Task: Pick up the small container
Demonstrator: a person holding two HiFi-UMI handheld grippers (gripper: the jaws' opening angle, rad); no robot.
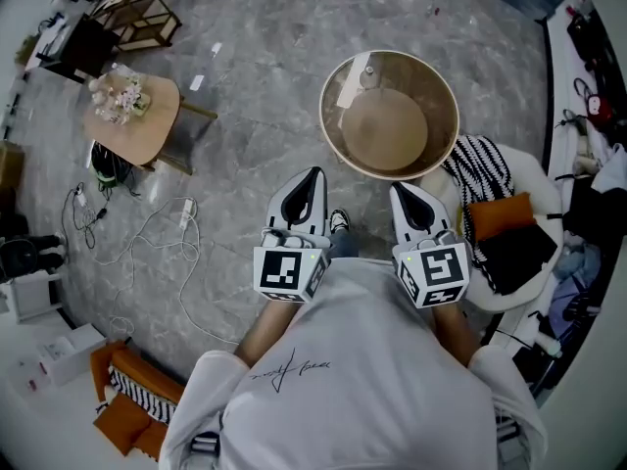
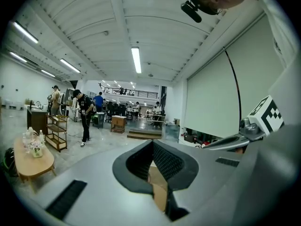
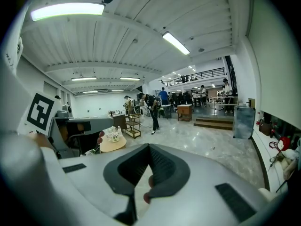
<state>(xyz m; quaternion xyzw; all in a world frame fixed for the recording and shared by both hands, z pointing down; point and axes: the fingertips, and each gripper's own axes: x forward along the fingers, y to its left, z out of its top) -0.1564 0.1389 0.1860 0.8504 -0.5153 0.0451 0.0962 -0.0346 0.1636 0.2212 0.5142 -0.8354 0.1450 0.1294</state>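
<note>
The grey shiny floor [image 1: 265,57] is the biggest thing and fills most of the head view. A person in a white shirt [image 1: 362,380] stands on it and holds one gripper in each hand. In front of them is a round table [image 1: 387,130] with a see-through top and a light wooden rim. To the right of it is a white armchair [image 1: 529,179] with a striped blanket [image 1: 480,169] and an orange cushion [image 1: 500,213] on it. Far off to the left is a small wooden table [image 1: 147,125] with a bunch of flowers [image 1: 118,96] on top, and a white cable [image 1: 167,233] lies on the floor near it. The left gripper [image 1: 312,174] and the right gripper [image 1: 400,189] point at the round table, side by side, with their tips just at its near edge. The left gripper's jaws are together at the tip with nothing in them. The right gripper's jaws are together too and hold nothing. The small container [image 1: 369,74] looks like a little clear thing on the far side of the round table, well apart from both grippers.
</note>
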